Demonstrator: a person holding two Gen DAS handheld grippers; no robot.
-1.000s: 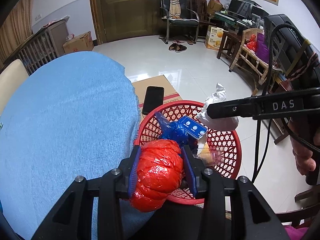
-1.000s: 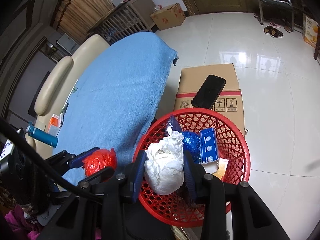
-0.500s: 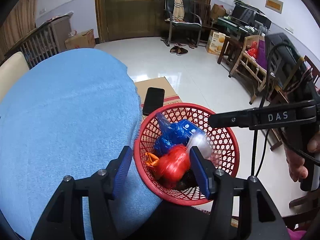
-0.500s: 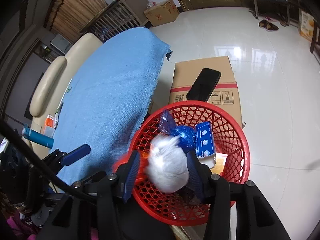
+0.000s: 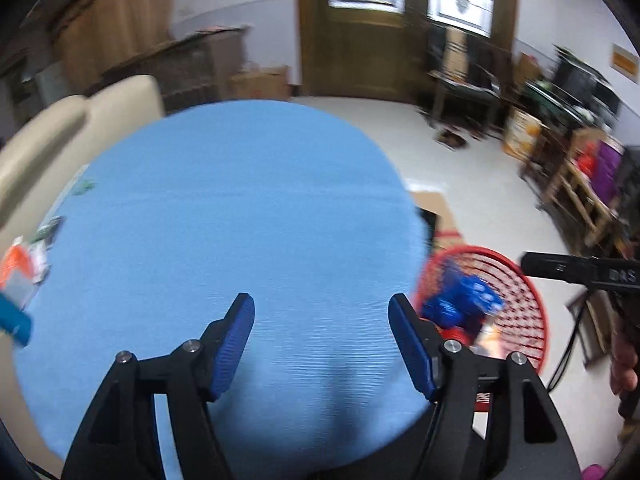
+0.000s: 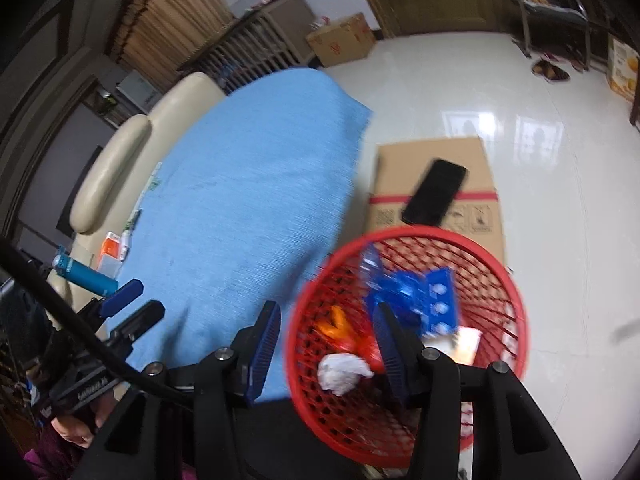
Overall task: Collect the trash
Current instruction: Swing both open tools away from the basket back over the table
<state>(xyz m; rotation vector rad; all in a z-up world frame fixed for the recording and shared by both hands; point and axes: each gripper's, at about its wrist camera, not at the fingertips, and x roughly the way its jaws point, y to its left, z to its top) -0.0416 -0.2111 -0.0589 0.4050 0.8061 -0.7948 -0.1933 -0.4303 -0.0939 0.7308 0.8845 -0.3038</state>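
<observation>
Both claws are spread wide with nothing between their blue ribbed pads. The left claw (image 5: 322,326) hovers over the blue woven cloth that covers the counter (image 5: 224,216), and the stretch of cloth in front of it looks bare. The right claw (image 6: 326,330) hangs over the near rim of the round red plastic mesh basket (image 6: 496,276), its left finger above the cloth edge and its right finger above the basket. Inside the basket lie the collected pieces: a crumpled white paper wad (image 6: 342,368) near the front, a scrunched red plastic bag (image 6: 366,346) just behind it, partly hidden by the finger, an orange scrap (image 6: 336,320), a knotted blue plastic bag (image 6: 378,280) and a blue carton with white circles (image 6: 438,300). The basket stands just beside the counter's edge, against a brown cardboard box (image 6: 432,168) that carries a black phone (image 6: 434,192). The collecting looks close to finished, since no loose rubbish shows on the open cloth. At the far left edge of the counter a few small things remain: a teal cylindrical bottle (image 6: 86,276), an orange-and-white packet (image 6: 110,250) and thin slips of paper; whether these count as trash cannot be told. The left-wrist view is motion-blurred.
</observation>
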